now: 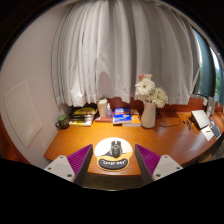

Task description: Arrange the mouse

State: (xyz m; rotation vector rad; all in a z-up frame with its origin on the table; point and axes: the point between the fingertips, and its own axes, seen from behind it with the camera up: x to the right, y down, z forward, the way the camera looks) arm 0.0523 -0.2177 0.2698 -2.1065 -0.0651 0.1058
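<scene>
A small black mouse [113, 149] sits on a round pale mouse mat [113, 161] with a dark label, on the orange wooden desk [170, 140]. My gripper [114, 160] is open. Its purple pads [82, 158] stand wide at either side of the mat. The mouse lies between the fingers with a clear gap on each side and rests on the mat.
Beyond the mouse, at the desk's back, stand a white vase of white flowers [150, 103], blue books [121, 114], a stack of books [84, 113] and a small plant [62, 122]. A laptop [203, 120] sits at the right end. White curtains [115, 50] hang behind.
</scene>
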